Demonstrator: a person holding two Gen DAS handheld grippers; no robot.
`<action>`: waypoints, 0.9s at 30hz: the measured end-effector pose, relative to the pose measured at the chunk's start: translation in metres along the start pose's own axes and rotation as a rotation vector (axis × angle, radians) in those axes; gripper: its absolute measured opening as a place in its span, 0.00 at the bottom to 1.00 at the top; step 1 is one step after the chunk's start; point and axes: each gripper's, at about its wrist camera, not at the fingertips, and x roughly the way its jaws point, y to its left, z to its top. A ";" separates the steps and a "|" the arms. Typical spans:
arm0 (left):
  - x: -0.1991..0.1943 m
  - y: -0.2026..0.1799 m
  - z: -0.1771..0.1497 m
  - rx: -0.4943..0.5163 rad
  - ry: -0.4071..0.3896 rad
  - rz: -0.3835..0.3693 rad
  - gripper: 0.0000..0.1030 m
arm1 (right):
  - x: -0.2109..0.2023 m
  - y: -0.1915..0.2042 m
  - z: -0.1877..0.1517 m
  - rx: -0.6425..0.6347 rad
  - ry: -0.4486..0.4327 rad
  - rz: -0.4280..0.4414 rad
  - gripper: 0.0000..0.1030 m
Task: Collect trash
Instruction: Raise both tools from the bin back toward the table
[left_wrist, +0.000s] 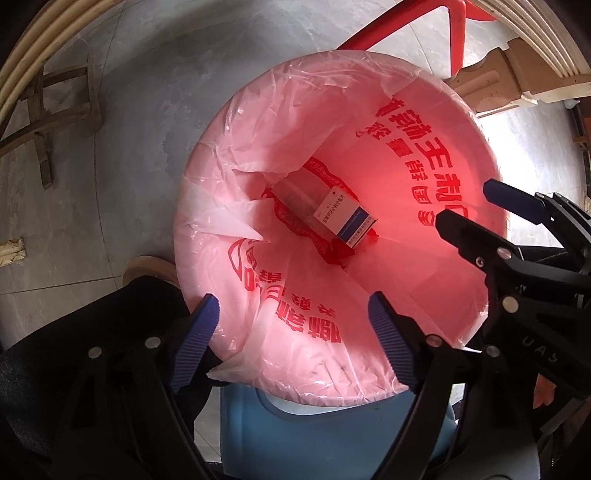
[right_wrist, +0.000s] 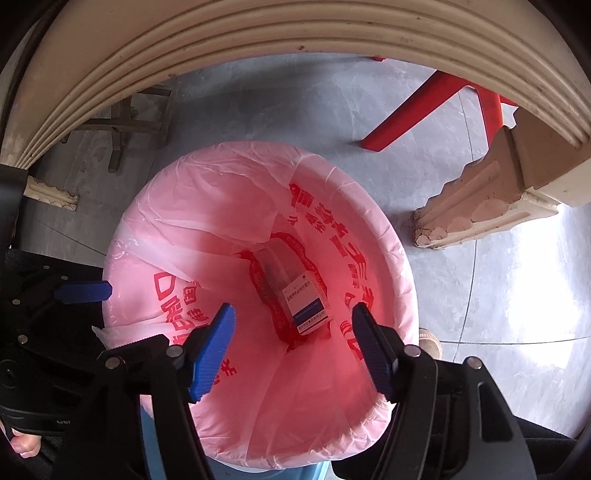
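A bin lined with a pink plastic bag (left_wrist: 424, 155) with red print stands on the floor; it also shows in the right wrist view (right_wrist: 177, 221). A small blue and white box (left_wrist: 341, 218) lies at the bottom of the bag, also seen in the right wrist view (right_wrist: 304, 299). My left gripper (left_wrist: 293, 332) is open and empty above the bin's near rim. My right gripper (right_wrist: 293, 339) is open and empty above the bin; in the left wrist view it (left_wrist: 465, 206) reaches in from the right.
The bin's blue body (left_wrist: 314, 435) shows below the liner. A cream table edge (right_wrist: 221, 55) arches overhead, with its carved leg (right_wrist: 480, 203) to the right. A red chair leg (right_wrist: 413, 114) and a wooden stool (left_wrist: 48, 110) stand on the grey tiled floor.
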 end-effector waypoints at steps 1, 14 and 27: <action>0.000 -0.001 0.000 0.004 0.001 0.004 0.78 | 0.000 0.000 0.000 0.000 0.002 0.001 0.63; -0.001 -0.003 -0.002 0.010 -0.005 0.009 0.78 | 0.002 -0.001 -0.001 0.009 0.008 0.009 0.63; -0.029 -0.002 -0.016 0.050 -0.085 0.076 0.78 | -0.026 -0.003 -0.005 0.012 -0.041 0.023 0.63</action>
